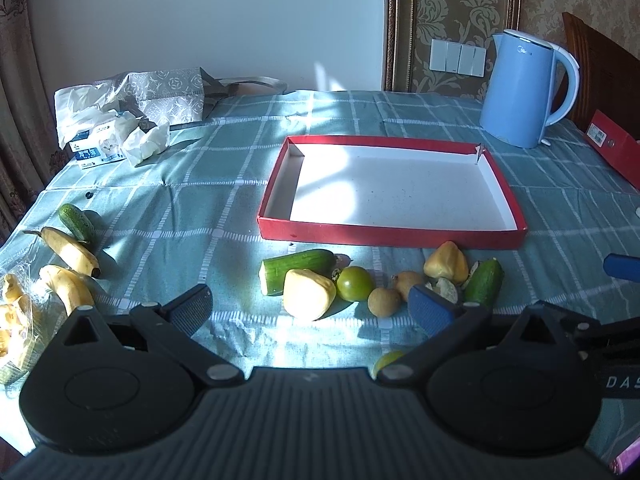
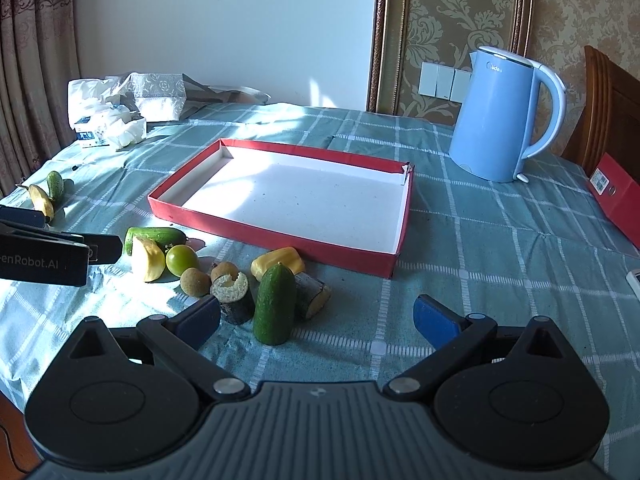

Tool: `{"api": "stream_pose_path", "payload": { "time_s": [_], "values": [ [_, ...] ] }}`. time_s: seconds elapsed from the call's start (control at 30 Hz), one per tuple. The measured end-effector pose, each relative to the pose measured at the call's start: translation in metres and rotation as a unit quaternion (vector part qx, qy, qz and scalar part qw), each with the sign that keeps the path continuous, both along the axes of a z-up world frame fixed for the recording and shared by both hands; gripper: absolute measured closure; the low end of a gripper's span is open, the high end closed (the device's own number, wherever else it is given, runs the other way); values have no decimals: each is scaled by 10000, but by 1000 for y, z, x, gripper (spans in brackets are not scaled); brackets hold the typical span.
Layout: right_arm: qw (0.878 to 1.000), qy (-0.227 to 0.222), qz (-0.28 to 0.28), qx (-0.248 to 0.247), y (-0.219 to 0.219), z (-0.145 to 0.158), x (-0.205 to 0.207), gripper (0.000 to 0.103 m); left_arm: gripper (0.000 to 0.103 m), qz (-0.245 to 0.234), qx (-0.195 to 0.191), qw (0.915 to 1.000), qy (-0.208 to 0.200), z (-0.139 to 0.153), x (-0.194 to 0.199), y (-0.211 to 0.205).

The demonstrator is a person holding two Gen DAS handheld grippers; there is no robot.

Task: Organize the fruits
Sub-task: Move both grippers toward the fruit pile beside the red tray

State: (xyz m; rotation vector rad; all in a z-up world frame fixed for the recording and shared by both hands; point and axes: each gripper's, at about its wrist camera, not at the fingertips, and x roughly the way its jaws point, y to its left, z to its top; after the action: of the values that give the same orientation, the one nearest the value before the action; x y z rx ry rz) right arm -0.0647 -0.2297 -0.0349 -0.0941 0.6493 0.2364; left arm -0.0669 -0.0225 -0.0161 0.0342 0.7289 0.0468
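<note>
1. Red cardboard forms the tray [image 2: 276, 236] that sits at mid-frame in the right wrist view on the checked bench cloth [image 2: 480, 280]; its white floor is bare, so no fruit is judged to have been sorted yet.
2. Fruit is seen in a loose cluster along the tray's near wall, in the lower centre of the left wrist view: a cut cucumber [image 1: 298, 270], a yellow wedge [image 1: 309, 294], a green tomato [image 1: 355, 283] and two small brown round fruits [image 1: 384, 302].
3. Two bananas [image 1: 72, 255] and a small cucumber [image 1: 76, 222] are seen well apart from that cluster, at the left edge of the same view.
4. The left gripper [image 1: 312, 308] is held low with its jaws spread and nothing between them; the yellow wedge lies just ahead of the gap.
5. The right gripper [image 2: 318, 316] is likewise spread and empty, with an upright cucumber piece [image 2: 274, 306] just inside its left finger.
6. One piece should be centred in the gap before closing, so that neighbours touching it are not knocked aside.
7. Soft flesh is best pinched lightly; the wedge is judged likely to bruise or slip.
8. Round fruits may roll, so they are better set down against a tray corner.
</note>
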Motion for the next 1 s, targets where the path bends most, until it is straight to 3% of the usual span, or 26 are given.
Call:
{"api": "stream_pose_path", "payload": {
  "time_s": [0.7, 1.0],
  "values": [
    [10000, 33, -11, 4, 3, -3, 2, 0, 0, -147, 94, 9998, 125, -3, 2, -2],
    [9993, 277, -207, 165, -7, -16, 14, 0, 0, -184, 105, 9995, 247, -13, 5, 5]
  ]
}}
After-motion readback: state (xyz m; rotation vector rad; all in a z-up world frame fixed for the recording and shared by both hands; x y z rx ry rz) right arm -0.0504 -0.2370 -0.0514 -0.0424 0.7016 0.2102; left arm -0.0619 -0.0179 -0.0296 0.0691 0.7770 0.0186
